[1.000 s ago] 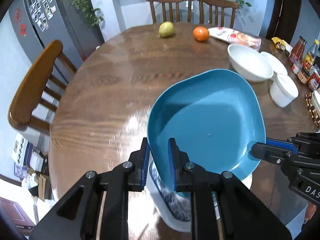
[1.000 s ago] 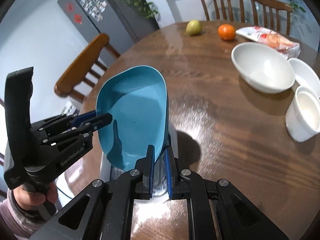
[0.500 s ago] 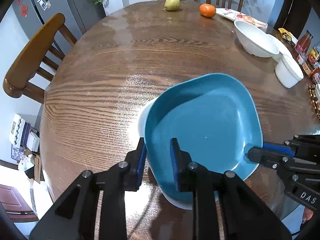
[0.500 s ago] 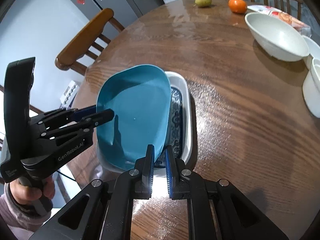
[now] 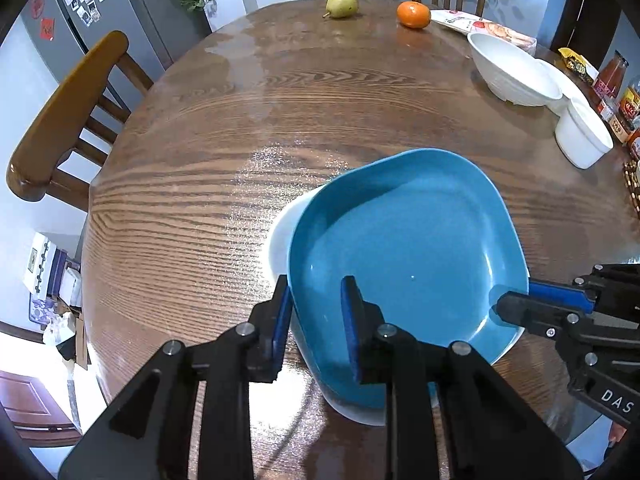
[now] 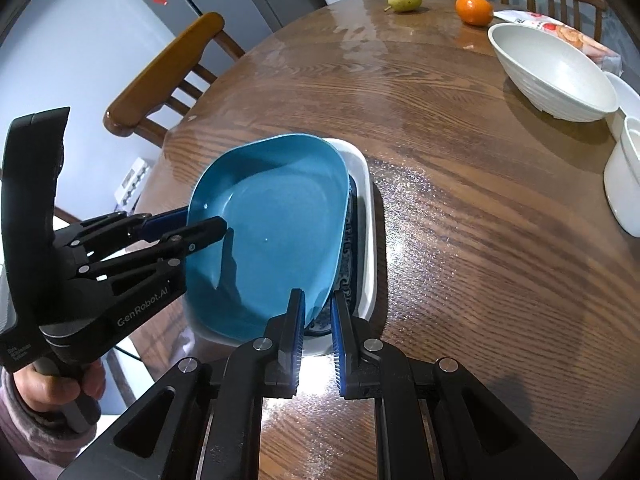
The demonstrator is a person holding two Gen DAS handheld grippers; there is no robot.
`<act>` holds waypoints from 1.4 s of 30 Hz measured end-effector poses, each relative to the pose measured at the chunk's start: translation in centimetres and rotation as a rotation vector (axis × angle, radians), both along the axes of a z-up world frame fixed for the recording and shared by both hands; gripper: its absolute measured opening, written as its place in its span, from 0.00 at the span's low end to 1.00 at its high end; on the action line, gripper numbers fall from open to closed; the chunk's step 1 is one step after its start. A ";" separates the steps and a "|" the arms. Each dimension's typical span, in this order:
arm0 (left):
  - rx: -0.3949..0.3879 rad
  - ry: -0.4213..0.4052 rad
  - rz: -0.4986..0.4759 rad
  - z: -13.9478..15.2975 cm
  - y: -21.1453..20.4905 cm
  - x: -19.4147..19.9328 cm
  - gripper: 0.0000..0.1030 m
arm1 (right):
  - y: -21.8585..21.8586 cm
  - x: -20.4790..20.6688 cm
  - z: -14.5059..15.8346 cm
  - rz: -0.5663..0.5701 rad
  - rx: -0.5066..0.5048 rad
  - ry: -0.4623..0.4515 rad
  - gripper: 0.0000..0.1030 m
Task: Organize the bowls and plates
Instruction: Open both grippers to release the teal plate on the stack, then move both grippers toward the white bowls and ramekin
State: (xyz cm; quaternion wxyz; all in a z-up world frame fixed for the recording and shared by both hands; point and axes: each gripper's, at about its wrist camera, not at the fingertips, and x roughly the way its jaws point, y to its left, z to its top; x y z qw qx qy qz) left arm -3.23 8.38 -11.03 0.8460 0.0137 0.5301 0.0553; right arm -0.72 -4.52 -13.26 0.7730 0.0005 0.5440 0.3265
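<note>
Under blue plate [image 6: 276, 232] — patterned dish [image 6: 352, 240]; hidden leftward.

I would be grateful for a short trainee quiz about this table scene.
1. True or false: the blue plate lies over a white dish.
2. Which fruit lies near the orange at the far side? A) banana B) pear C) apple
3. In a few words: what straddles the plate's rim on two sides?

Key: 1 true. 2 B. 3 the left gripper and the right gripper.
</note>
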 end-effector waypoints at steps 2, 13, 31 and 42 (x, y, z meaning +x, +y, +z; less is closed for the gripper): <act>-0.003 0.003 0.000 -0.1 0.0 0.1 0.24 | -0.1 0.0 0.0 -0.004 -0.002 -0.004 0.12; -0.015 0.023 -0.019 -0.5 -0.9 0.4 0.42 | -1.3 0.3 0.8 -0.052 0.005 -0.030 0.13; -0.008 -0.073 -0.024 2.9 -2.0 0.5 0.98 | -7.9 1.1 2.3 -0.252 0.129 -0.026 0.49; -0.020 -0.110 -0.109 4.5 -5.5 2.0 0.99 | -15.6 0.7 4.5 -0.468 0.172 -0.100 0.49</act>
